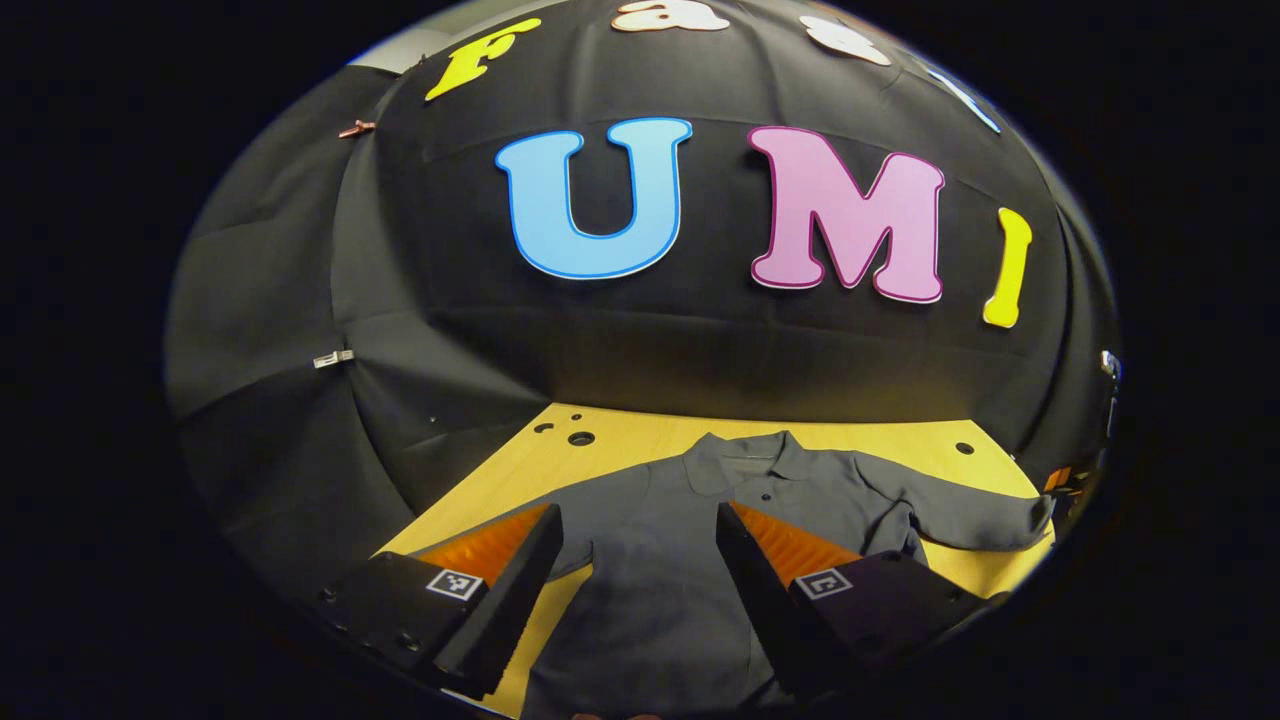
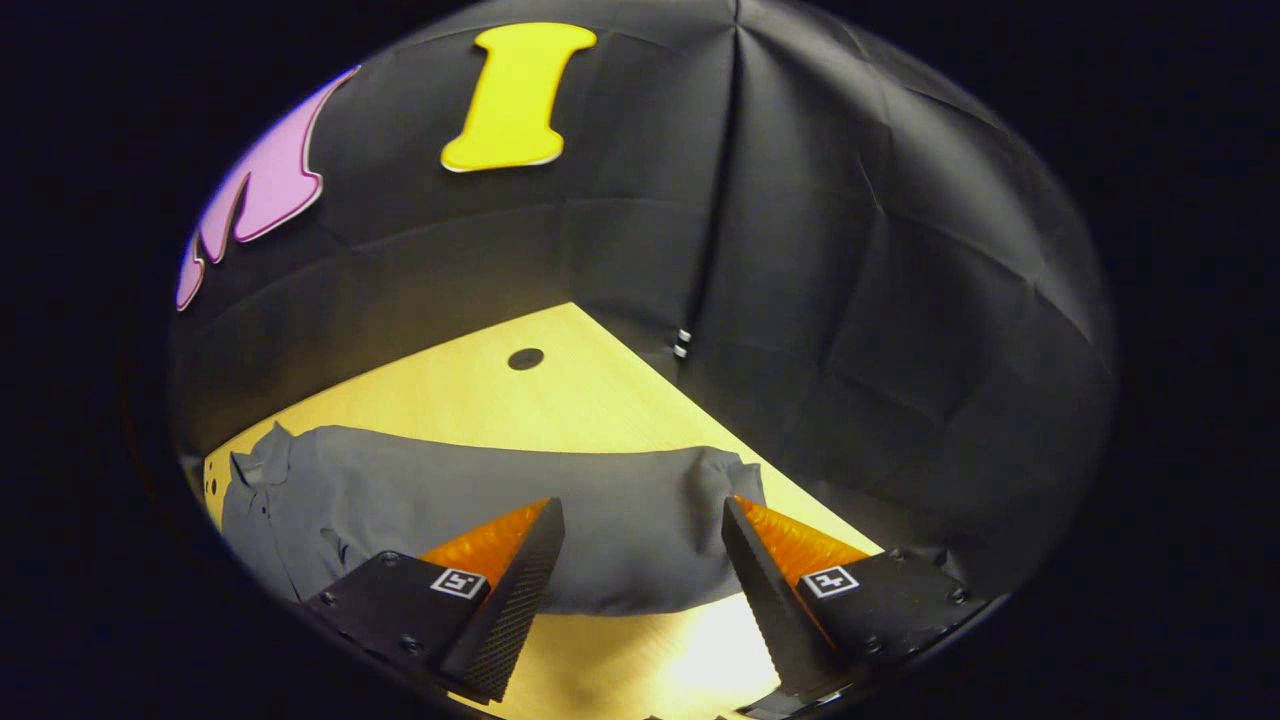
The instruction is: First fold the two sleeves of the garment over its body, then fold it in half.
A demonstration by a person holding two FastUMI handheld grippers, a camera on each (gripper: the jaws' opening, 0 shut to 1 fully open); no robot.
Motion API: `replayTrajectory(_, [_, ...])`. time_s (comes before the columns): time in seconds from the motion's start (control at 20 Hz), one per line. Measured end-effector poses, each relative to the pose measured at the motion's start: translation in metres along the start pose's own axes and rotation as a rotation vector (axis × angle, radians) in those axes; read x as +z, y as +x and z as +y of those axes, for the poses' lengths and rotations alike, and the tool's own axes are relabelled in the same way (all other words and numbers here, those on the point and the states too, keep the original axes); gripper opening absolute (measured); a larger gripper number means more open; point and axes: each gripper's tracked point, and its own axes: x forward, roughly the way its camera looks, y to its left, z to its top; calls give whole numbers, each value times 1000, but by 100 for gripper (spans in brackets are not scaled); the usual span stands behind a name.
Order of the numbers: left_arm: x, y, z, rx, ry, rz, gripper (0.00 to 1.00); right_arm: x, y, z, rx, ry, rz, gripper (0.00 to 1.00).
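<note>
- Grey collared garment (image 1: 680, 560) lay flat and face up on the yellow wooden table (image 1: 620, 430), collar (image 1: 745, 458) toward the booth's back wall, body spread wide. Judged laid out this way so both sleeves could be reached before any fold.
- Left gripper (image 1: 640, 545) hovered over the body, near the left shoulder, jaws apart and holding nothing. Cloth showed between the fingers, but contact could not be confirmed.
- Right gripper (image 2: 645, 540) faced the right sleeve (image 2: 560, 520), jaws likewise apart and empty. Sleeve stretched out sideways from the body, its cuff (image 2: 735, 480) close to the table's edge.
- In the left gripper view the same sleeve extended toward the right side of the table, not yet over the body.
- Judgement: the sleeve-folding step had not begun; each gripper seemed stationed on its own side, open and ready for a pinch.
- Risk, as a guess: thin cloth might slip or bunch if pinched shallowly.
- Round holes (image 2: 525, 358) marked the tabletop beyond the garment.
</note>
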Motion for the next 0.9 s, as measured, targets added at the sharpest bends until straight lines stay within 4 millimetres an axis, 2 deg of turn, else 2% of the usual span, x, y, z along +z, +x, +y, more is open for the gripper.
replayTrajectory(0.3, [-19, 3, 1, 14, 2, 43, 97, -21, 40, -41, -79, 2, 85, 98])
replayTrajectory(0.6, [-23, 8, 7, 29, 16, 63, 97, -48, 74, -74, -158, 12, 190, 98])
replayTrajectory(0.75, [-18, 10, 13, 40, 37, 59, 97, -65, 84, -82, -155, 53, 242, 98])
replayTrajectory(0.9, [-18, 10, 14, 44, 45, 63, 97, -76, 90, -79, -117, 110, 283, 98])
